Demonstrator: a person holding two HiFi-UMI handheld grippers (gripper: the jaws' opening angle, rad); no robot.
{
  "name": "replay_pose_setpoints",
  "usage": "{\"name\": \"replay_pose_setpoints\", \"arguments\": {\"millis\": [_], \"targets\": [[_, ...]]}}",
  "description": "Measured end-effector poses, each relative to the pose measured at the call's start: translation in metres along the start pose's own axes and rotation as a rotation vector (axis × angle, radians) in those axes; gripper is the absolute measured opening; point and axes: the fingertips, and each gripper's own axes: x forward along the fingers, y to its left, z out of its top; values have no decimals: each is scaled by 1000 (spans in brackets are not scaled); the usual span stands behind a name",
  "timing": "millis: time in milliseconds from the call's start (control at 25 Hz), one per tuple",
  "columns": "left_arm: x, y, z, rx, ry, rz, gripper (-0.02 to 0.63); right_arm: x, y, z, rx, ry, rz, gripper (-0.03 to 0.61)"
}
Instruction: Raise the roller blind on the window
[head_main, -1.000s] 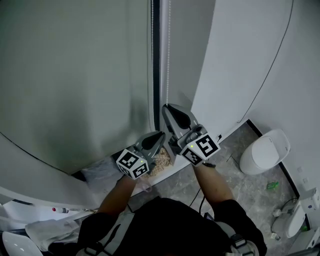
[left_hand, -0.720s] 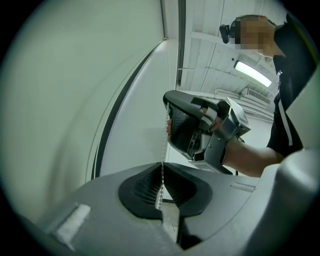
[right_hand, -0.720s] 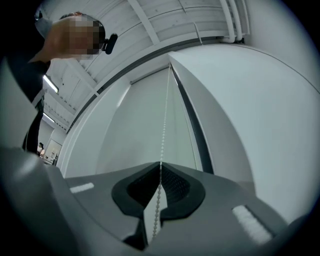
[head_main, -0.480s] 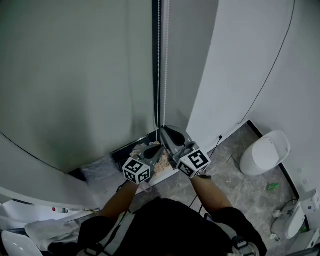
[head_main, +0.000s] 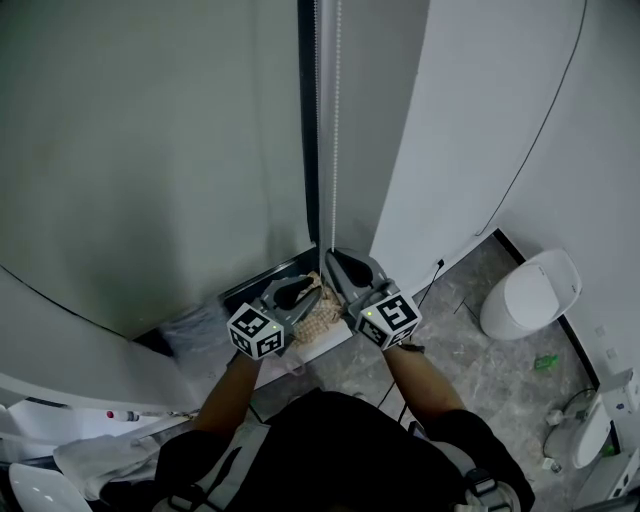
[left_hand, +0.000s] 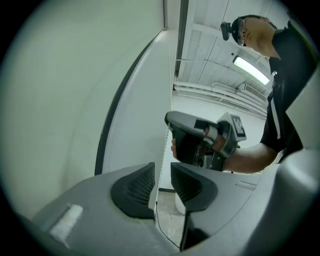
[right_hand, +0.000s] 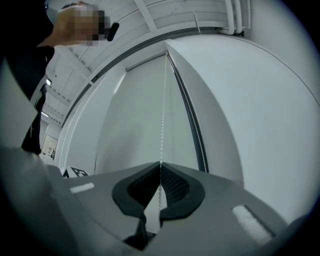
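Observation:
The grey roller blind (head_main: 150, 150) hangs over the window at the left, and a white bead chain (head_main: 335, 120) runs down beside the dark frame (head_main: 308, 120). My right gripper (head_main: 330, 255) is shut on the bead chain (right_hand: 162, 115), whose beads enter its pads at the tips (right_hand: 160, 164). Just lower and to the left, my left gripper (head_main: 310, 288) has just been opening. In the left gripper view the chain (left_hand: 164, 145) passes through the gap of the left gripper (left_hand: 162, 167) without either pad pressing on it. The right gripper (left_hand: 200, 142) shows just beyond.
A white wall (head_main: 460, 130) with a thin black cable (head_main: 540, 140) stands at the right. Crumbly debris (head_main: 318, 318) lies on the sill below the grippers. A white rounded bin (head_main: 528, 295) and a green scrap (head_main: 545, 362) sit on the grey floor.
Both grippers have come down along the chain toward the sill. The left gripper's jaws have parted and let go of the chain; the right stays shut on it.

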Motion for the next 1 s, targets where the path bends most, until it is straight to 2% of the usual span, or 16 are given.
{"name": "replay_pose_setpoints", "arguments": {"millis": [120, 280, 400, 480, 640, 840, 880, 960, 1000], "targets": [[-10, 9, 43, 14, -83, -26, 110, -2, -1, -1, 5, 2, -3, 8], [-3, 7, 135, 11, -225, -105, 110, -2, 0, -3, 9, 10, 0, 8], [12, -7, 194, 55, -298, -171, 110, -3, -1, -1, 14, 14, -1, 8], [23, -18, 218, 95, -328, -207, 110, -4, -2, 0, 15, 15, -2, 8], [33, -32, 247, 121, -408, -255, 110, -3, 1, 0, 18, 15, 1, 8], [50, -40, 253, 120, -422, -271, 109, -2, -1, -2, 13, 19, 5, 8], [50, -38, 254, 127, -428, -254, 96, -1, 0, -3, 13, 17, 5, 8], [47, -34, 255, 137, -440, -226, 20, 0, -1, -5, 18, 14, 3, 9], [46, -33, 255, 131, -441, -227, 18, 0, -2, -6, 20, 15, 3, 8]]}}
